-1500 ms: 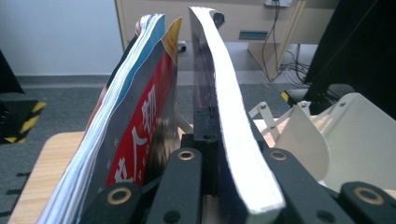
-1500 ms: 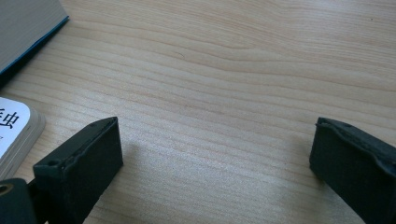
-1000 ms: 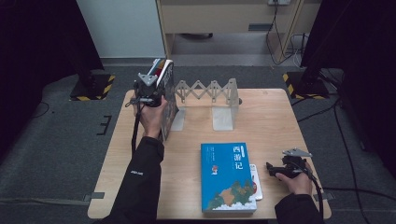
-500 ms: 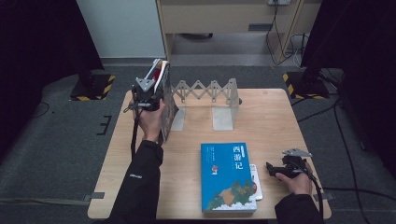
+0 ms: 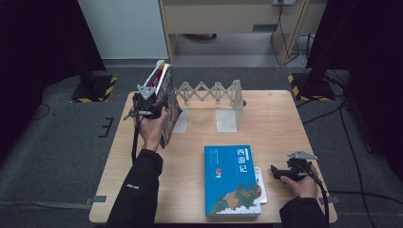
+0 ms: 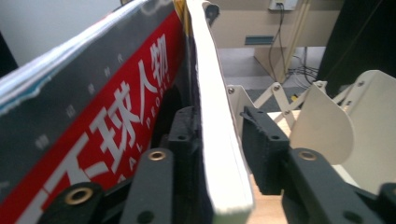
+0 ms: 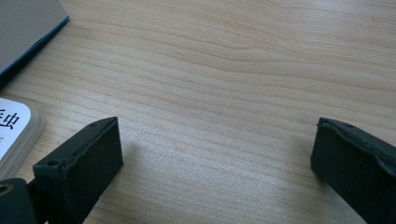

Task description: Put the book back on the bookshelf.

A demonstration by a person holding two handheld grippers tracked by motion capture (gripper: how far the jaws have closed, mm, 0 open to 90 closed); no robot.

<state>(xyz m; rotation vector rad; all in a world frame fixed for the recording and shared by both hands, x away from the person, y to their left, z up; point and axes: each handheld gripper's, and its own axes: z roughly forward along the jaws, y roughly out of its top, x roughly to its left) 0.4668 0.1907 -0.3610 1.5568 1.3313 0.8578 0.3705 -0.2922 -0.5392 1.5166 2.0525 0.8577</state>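
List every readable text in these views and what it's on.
"西游记": cover of the blue book lying flat on the table.
"球人物": red band on the magazine cover standing at the left tool; the smaller Latin letters beside it are too blurred to read.
Small print on the blue cover: too small.

floor [image 5: 71,156]: grey carpet | table [image 5: 285,118]: light wood | cabinet [image 5: 228,19]: beige

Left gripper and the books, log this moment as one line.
left gripper: jaws just opening, white-edged book between, right pad clear | red magazine: upright at rack | right gripper: open, over table
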